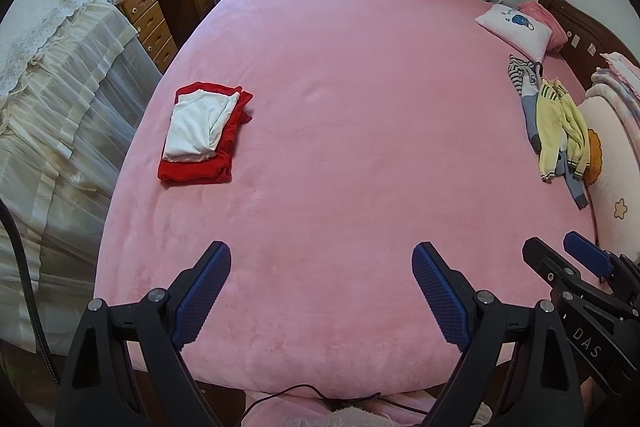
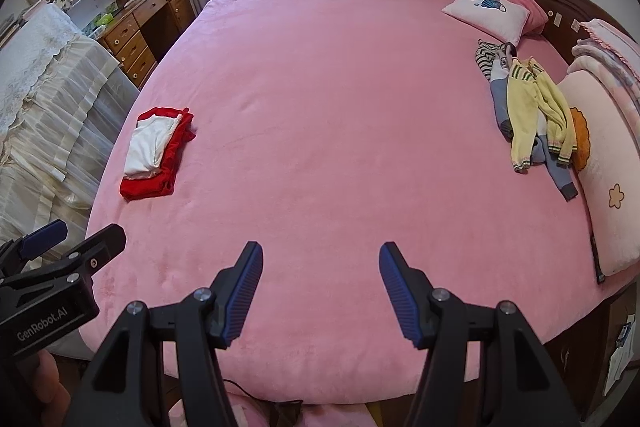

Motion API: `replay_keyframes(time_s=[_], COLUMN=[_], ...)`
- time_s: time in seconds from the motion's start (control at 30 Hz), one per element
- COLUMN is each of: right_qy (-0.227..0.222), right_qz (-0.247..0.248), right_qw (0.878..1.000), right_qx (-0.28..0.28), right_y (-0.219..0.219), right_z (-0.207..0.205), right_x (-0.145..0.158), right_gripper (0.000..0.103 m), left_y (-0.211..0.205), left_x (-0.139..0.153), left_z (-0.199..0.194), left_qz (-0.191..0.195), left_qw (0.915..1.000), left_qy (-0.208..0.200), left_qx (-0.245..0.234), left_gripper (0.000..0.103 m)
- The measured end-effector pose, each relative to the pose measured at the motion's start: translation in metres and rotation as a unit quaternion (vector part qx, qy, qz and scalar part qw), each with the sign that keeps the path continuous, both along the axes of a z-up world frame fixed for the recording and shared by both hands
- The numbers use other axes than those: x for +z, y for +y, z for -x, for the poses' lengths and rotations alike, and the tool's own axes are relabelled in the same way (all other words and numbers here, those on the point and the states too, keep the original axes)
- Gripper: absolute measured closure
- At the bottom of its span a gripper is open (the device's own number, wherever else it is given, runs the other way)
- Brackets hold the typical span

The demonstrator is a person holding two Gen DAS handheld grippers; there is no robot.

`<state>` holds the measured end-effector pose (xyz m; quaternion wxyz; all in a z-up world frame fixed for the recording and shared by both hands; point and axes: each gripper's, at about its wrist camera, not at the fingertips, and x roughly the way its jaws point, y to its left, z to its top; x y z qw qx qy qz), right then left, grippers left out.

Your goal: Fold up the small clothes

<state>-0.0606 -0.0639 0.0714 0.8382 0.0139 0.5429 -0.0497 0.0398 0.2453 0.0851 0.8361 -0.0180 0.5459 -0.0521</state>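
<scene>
Over the near edge of a wide bed (image 1: pixel 340 107) covered in pink plush, both claws hang tilted downward with nothing between their blue pads. The left claw (image 1: pixel 322 259) stands wide apart; the right claw (image 2: pixel 321 259) is spread less far, at a middling gap, and grips nothing. Each claw shows at the side of the other's view, just beside it.

On the left part of the bed lies a folded stack: a white garment (image 1: pixel 198 125) resting on top of a folded red garment (image 1: pixel 200 167). Well apart from it, at the right side near the headboard (image 2: pixel 560 7), an unfolded heap waits: a yellow top (image 2: pixel 536 111) draped over a grey-blue garment (image 2: pixel 502 99), with a striped piece (image 2: pixel 486 57) at its far end. A white pillow (image 2: pixel 486 13) lies beyond the heap. The middle of the bed between stack and heap is bare pink plush.
</scene>
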Motion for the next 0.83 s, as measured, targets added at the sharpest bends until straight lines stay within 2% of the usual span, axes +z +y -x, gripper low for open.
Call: replay_keyframes(time_s=[0.83], right_qy=[0.000], right_qz=[0.004], right_qw=[1.000], right_qx=[0.004], right_y=[-0.0032], right_z=[-0.0035], right_x=[-0.0009], right_gripper=[0.042], left_y=[-0.0071], left_x=[-0.0029], left_z=[-0.0047], left_qz=[-0.003], left_qw=[0.9997], left_qy=[0.022], left_qx=[-0.007], left_gripper=[0.012])
